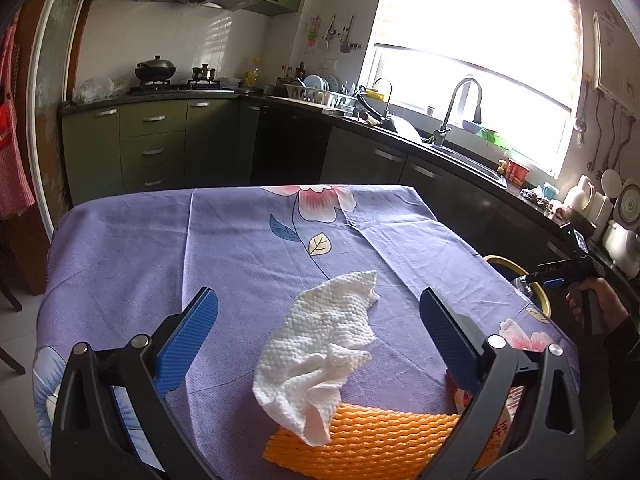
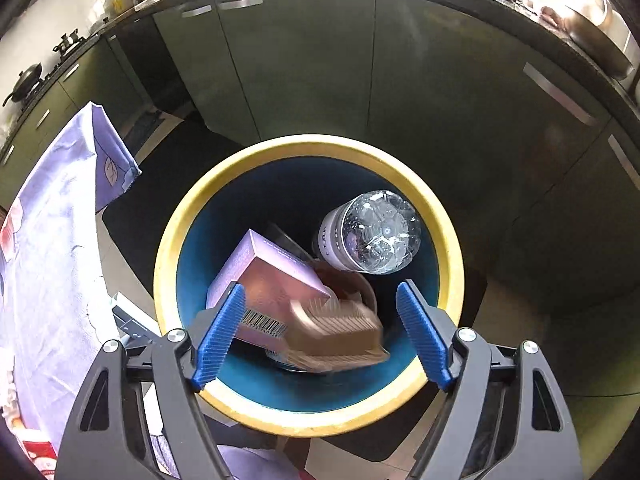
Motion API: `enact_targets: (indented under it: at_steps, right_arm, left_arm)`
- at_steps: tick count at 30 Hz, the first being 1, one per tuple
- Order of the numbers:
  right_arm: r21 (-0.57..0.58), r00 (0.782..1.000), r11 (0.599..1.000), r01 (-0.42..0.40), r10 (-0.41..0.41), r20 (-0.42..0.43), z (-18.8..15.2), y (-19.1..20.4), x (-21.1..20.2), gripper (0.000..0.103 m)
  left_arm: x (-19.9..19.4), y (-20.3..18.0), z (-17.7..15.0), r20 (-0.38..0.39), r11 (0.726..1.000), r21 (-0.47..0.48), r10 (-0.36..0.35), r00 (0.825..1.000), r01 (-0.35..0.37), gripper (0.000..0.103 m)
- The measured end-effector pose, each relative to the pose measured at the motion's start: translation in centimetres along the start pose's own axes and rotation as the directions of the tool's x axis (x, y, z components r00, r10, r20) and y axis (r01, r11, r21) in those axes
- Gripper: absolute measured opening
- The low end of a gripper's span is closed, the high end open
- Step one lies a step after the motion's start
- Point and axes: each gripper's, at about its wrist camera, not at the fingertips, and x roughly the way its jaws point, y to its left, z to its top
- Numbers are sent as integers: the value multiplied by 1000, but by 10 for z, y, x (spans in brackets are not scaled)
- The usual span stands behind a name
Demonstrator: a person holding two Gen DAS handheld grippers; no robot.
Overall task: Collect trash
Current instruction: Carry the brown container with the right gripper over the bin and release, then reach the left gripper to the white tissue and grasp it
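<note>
Left gripper [image 1: 318,304]: we hold it wide, paper towel [image 1: 320,344] between fingers, long axis near-far.
Right gripper [image 2: 320,304]: wide over bin [image 2: 168,248]; blurred brown piece [image 2: 340,328] perhaps falling.

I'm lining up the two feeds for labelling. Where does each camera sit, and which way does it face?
Left wrist: on the left gripper, low over the table, facing the kitchen counters; its open fingers flank a paper towel.
Right wrist: on the right gripper, looking straight down into the trash bin; open fingers show.
Shared: tablecloth, bin rim, stove.
</note>
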Motion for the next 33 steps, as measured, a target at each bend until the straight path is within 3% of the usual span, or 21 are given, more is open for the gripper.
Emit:
enact_targets:
  at_steps: [7, 14, 18, 23, 27, 31, 33]
  right_arm:
    - [-61, 996, 996, -60, 64, 66, -13, 25, -34, 79]
    - [-143, 984, 981, -131, 146, 98, -52, 39, -70, 81]
    - [-175, 977, 969, -176, 193, 87, -72, 45, -80, 81]
    - [-204, 969, 955, -215, 235, 80, -85, 51, -85, 81]
    - [-216, 963, 947, -237, 258, 72, -87, 53, -83, 81]
    - [-216, 960, 943, -253, 272, 63, -89, 52, -79, 81]
    - [-217, 959, 941, -258, 277, 60, -86, 50, -76, 81]
  left_arm:
    - [-2, -5, 6, -27, 1000, -2, -21, 999, 21, 96]
    - [28, -24, 19, -158, 995, 85, -42, 987, 56, 96]
    - [59, -32, 19, -246, 988, 140, -35, 969, 71, 96]
    - [96, -22, 11, -372, 992, 117, 2, 928, 45, 95]
    - [106, -20, 3, -431, 991, 131, 28, 902, 31, 62]
    - [107, -20, 0, -444, 987, 161, 70, 893, 3, 42]
    - [105, -20, 1, -450, 986, 168, 77, 890, -1, 28]
